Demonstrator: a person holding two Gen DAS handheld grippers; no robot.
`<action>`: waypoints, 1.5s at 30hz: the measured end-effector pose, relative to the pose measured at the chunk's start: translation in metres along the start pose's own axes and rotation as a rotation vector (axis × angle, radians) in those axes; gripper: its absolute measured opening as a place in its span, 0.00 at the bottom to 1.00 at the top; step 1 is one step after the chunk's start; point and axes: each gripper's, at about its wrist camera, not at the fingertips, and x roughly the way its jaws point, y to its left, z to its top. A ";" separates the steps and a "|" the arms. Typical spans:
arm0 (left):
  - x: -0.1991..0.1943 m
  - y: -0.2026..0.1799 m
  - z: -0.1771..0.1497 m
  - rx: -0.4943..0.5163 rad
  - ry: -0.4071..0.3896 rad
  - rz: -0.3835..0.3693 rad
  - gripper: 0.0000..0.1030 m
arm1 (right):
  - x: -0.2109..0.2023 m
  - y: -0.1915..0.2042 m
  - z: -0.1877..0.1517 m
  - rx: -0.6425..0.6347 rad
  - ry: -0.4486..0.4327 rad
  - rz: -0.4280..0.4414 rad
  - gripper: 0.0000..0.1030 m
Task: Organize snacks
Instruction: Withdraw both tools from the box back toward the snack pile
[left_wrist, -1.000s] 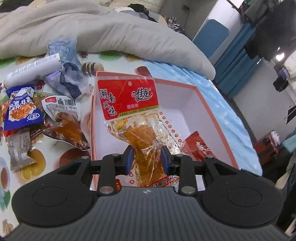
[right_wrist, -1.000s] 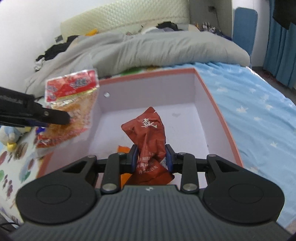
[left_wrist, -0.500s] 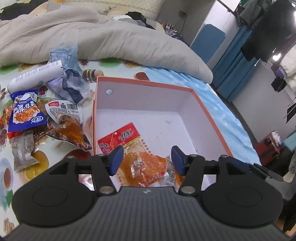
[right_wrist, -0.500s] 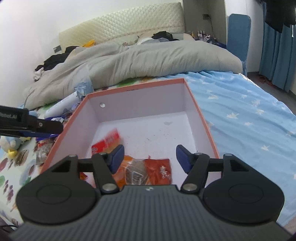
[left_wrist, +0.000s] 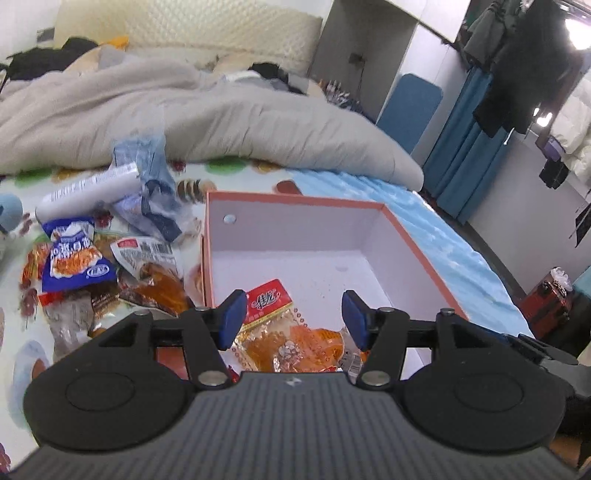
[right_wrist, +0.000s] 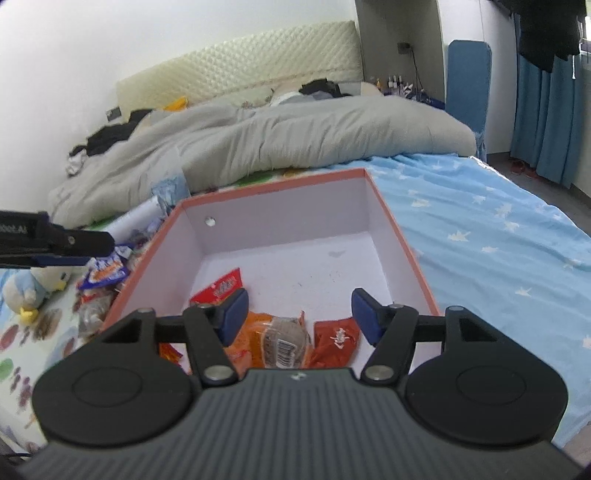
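Glossy plastic snack packets (left_wrist: 295, 332), matt cardboard box (left_wrist: 295, 229)

Right tongs (right_wrist: 299, 314) gaping, nothing gripped; dark red snack packet (right_wrist: 338, 338) lies in the orange-rimmed white cardboard box (right_wrist: 402, 243).

A bed (right_wrist: 480, 229) is seen, covered by a blue star-printed sheet, with a rumpled grey duvet (right_wrist: 295, 144) heaped toward its cream quilted headboard (right_wrist: 240, 77). White walls (right_wrist: 74, 55) are lit evenly. Blue curtains (right_wrist: 546, 118) hang at the right, perhaps over a window.
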 end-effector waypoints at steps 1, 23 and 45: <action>-0.003 0.000 -0.001 0.005 -0.008 -0.002 0.61 | -0.004 0.003 -0.001 -0.005 -0.009 0.005 0.62; -0.069 0.060 -0.032 -0.046 -0.080 0.095 0.61 | -0.022 0.077 -0.018 -0.040 -0.044 0.100 0.62; -0.163 0.141 -0.084 -0.066 -0.096 0.227 0.61 | -0.058 0.186 -0.068 -0.067 -0.072 0.210 0.62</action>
